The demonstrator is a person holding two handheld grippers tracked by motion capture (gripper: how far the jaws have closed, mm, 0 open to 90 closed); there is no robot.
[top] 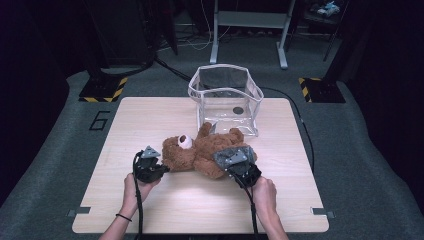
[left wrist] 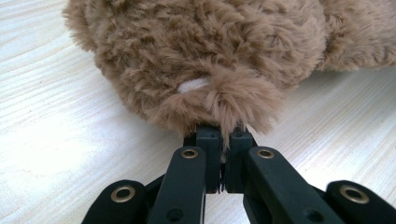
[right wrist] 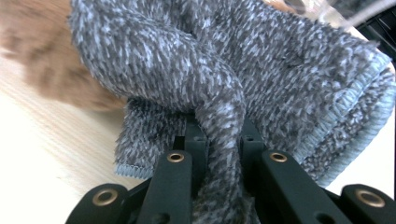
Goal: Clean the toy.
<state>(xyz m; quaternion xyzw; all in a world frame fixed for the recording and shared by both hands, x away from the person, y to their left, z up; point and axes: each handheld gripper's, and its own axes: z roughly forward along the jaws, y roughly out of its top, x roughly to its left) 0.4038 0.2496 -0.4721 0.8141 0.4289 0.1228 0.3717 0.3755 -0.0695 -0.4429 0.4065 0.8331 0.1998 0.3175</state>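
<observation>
A brown teddy bear (top: 200, 150) lies on its side in the middle of the wooden table (top: 150, 115), head to the left. My left gripper (top: 162, 169) is shut on a tuft of the bear's fur (left wrist: 229, 100) at its head; the black jaws stand almost together in the left gripper view (left wrist: 225, 135). My right gripper (top: 239, 162) sits at the bear's other end, shut on a fold of a grey fuzzy cloth (right wrist: 219, 116). That cloth (top: 232, 156) drapes over the bear's lower body, and the bear's fur (right wrist: 42, 60) is blurred at the left of the right gripper view.
A clear plastic bag (top: 225, 97) with a white rim stands open just behind the bear, near the table's far edge. A person's hands (top: 134, 190) come in from the bottom. Beyond the table are a metal stand (top: 250, 30) and dark equipment on the floor.
</observation>
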